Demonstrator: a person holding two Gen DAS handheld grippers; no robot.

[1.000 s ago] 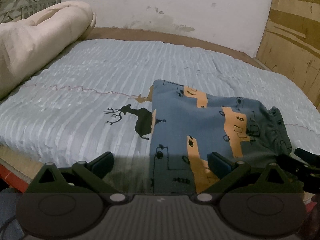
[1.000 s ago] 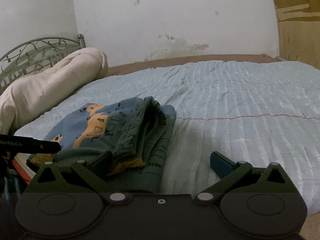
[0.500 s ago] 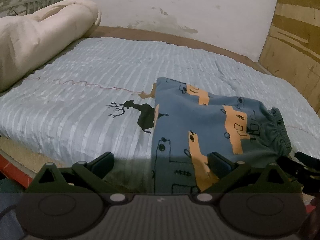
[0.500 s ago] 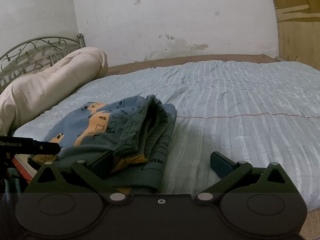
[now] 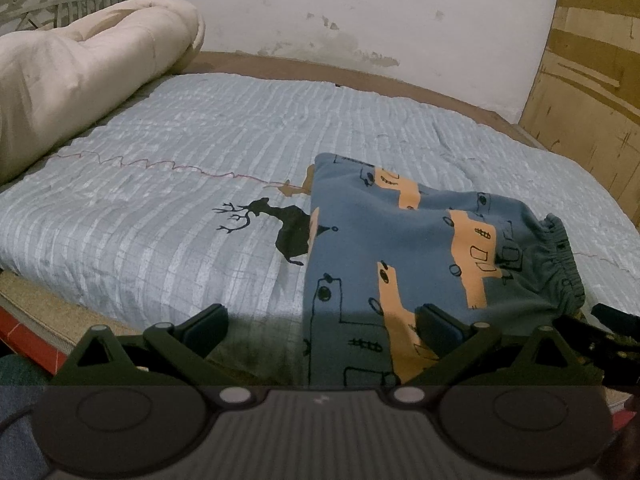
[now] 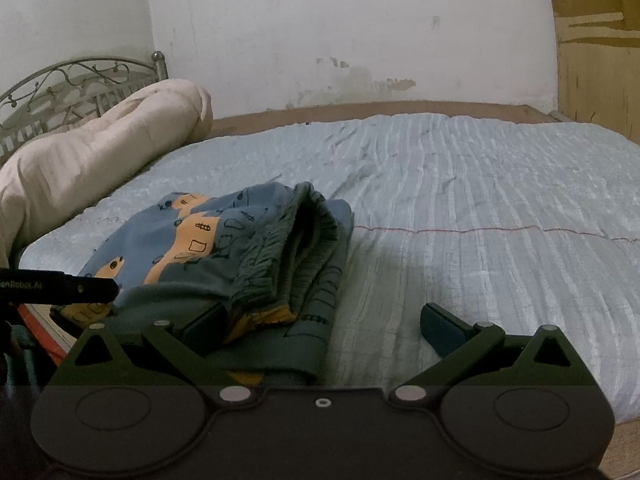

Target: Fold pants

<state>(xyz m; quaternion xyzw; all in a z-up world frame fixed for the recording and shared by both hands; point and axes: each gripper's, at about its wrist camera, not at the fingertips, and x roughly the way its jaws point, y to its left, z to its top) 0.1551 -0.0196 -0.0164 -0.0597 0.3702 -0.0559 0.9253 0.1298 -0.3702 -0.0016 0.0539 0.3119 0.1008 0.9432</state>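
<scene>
- Left gripper [image 5: 320, 322]: jaws spread, holding nothing, at the pants' [image 5: 404, 256] near-left edge.
- Pants lie folded at the bed's [image 5: 168, 184] near edge.
- Right gripper [image 6: 324, 326]: jaws spread, empty; best pinch every layer at the waistband [image 6: 280, 244] before lifting.

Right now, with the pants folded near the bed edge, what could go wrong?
The folded blue and orange printed pants lie at the near edge of the pale blue striped quilt, so a nudge might tip them off. Both grippers' jaws are open around the pile; closing or pulling back could snag the gathered waistband and undo the fold.
</scene>
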